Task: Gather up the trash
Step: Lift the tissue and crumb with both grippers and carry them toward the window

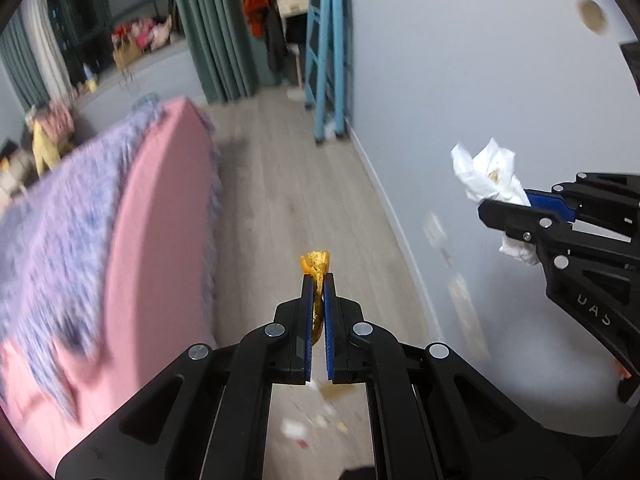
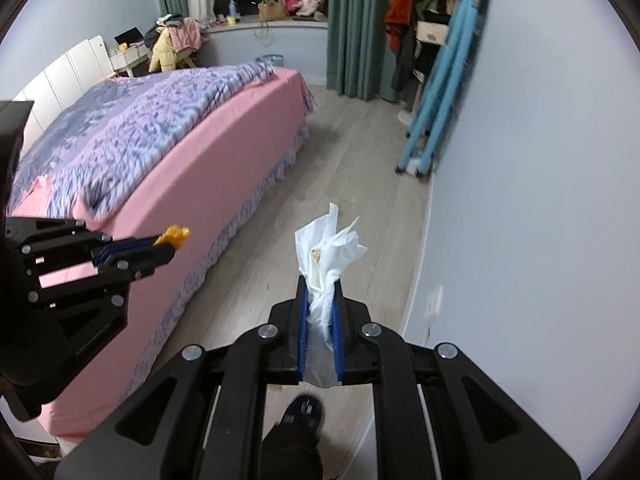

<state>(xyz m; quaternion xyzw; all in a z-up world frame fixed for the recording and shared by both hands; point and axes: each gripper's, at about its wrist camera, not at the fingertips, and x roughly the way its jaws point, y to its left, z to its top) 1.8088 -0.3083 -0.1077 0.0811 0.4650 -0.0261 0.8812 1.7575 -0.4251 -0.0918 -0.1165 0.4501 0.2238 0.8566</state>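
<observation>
Right tool — clamped white tissue

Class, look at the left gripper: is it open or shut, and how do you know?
Shut. The left gripper has its blue pads pressed on a piece of orange peel, which sticks out past the fingertips.

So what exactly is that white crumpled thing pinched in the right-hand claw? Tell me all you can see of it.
It looks like a used white tissue, thin, soft and crumpled, with a small brownish stain near its middle. The right gripper is shut on its lower part, the blue-lined fingers pressing both sides, so it is held in the air above the wooden floor. Its upper folds stick up in loose points beyond the fingertips, and a bit hangs out behind the pads. Nothing else touches it.
</observation>
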